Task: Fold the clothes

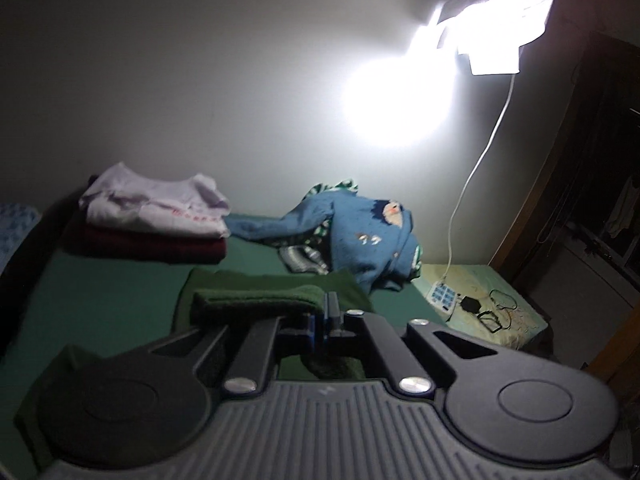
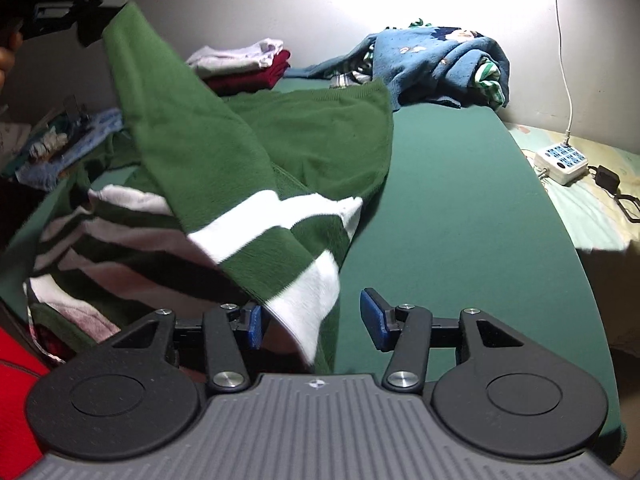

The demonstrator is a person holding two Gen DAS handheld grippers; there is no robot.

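Note:
A green sweater with white stripes (image 2: 224, 152) lies partly spread on the green surface (image 2: 460, 208). My left gripper (image 1: 330, 310) is shut on one end of it (image 1: 256, 298). In the right wrist view that gripper (image 2: 106, 4) holds the cloth raised at the upper left, so the sweater slopes down from it. My right gripper (image 2: 314, 322) is open near the front edge. A striped fold of the sweater hangs between its blue pads (image 2: 374, 320), and the pads do not press on it.
A folded stack, white on maroon (image 2: 248, 64), sits at the back by the wall. An unfolded blue sweater (image 2: 436, 64) is heaped to its right. A white power strip (image 2: 562, 162) with a cable lies on the bedding at the right. A bright lamp (image 1: 384, 104) glares on the wall.

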